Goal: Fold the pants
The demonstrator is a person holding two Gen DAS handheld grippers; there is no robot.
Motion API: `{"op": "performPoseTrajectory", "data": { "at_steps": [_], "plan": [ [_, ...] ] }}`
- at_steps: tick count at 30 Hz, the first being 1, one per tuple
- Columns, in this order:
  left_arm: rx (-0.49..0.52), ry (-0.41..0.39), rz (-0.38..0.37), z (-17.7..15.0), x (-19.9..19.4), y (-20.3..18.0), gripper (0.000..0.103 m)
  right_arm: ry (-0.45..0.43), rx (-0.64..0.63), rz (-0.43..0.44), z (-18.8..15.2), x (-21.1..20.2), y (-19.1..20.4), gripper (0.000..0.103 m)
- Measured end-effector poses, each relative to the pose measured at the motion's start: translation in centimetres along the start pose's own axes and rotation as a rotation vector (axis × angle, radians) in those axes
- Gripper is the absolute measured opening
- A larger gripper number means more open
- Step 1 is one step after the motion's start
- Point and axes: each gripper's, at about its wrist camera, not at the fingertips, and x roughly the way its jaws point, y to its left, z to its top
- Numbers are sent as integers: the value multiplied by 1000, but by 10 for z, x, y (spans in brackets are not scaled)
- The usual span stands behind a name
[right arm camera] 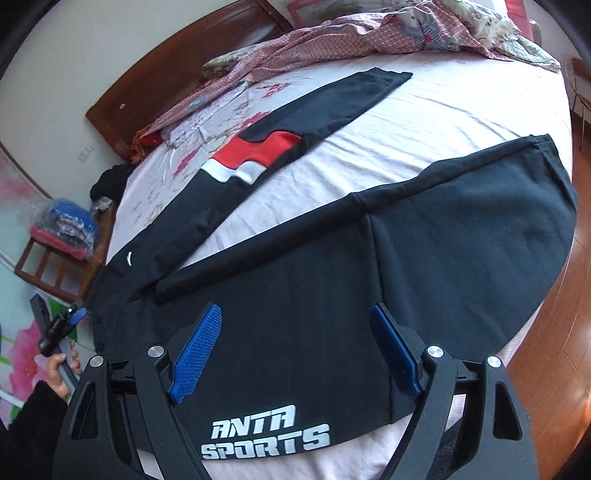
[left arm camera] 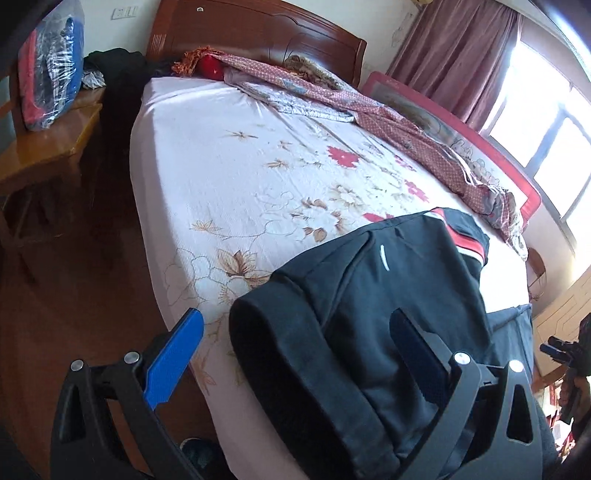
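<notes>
Black pants (right arm camera: 295, 280) on bed (right arm camera: 424, 122), print reads "ANTA SPORTS" (right arm camera: 266, 437).

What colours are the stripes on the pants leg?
Red and white bands on the black pants, clearest in the right wrist view.

The pants (right arm camera: 424, 258) are black, with a red block and a white band across one leg and white "ANTA SPORTS" lettering near the lower hem. They lie on a pale pink bed sheet (left arm camera: 221, 166) printed with beige outlined flowers and red blossoms, beside a crumpled quilt (left arm camera: 369, 107) in pinkish red with small dots. Both grippers carry blue textured pads (right arm camera: 197, 354) on black frames, and the headboard (left arm camera: 255, 33) is reddish-brown wood.
</notes>
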Motion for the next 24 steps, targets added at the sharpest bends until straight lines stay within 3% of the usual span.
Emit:
{"op": "performPoseTrajectory", "data": {
  "at_steps": [10, 11, 12, 14, 15, 18, 21, 24],
  "plan": [
    [-9, 28, -57, -9, 40, 15, 97, 57, -44, 51, 4, 28, 44, 82],
    [2, 24, -53, -10, 39, 14, 91, 69, -43, 55, 3, 31, 45, 82],
    [4, 26, -82, -10, 38, 13, 65, 79, -41, 55, 2, 34, 48, 82],
    [-15, 40, -103, -10, 38, 13, 55, 104, -38, 60, 0, 40, 50, 82],
    [-22, 36, -116, -10, 36, 14, 38, 114, -36, 58, -1, 44, 52, 82],
    [-36, 27, -92, -11, 29, 11, 13, 135, -49, 79, -1, 49, 57, 82],
    [-36, -64, -56, -10, 2, -8, 10, 156, -85, 62, 15, 57, 68, 82],
    [69, -177, -17, -10, -36, -54, 10, 154, -45, 79, 58, 67, 74, 82]
  ]
}}
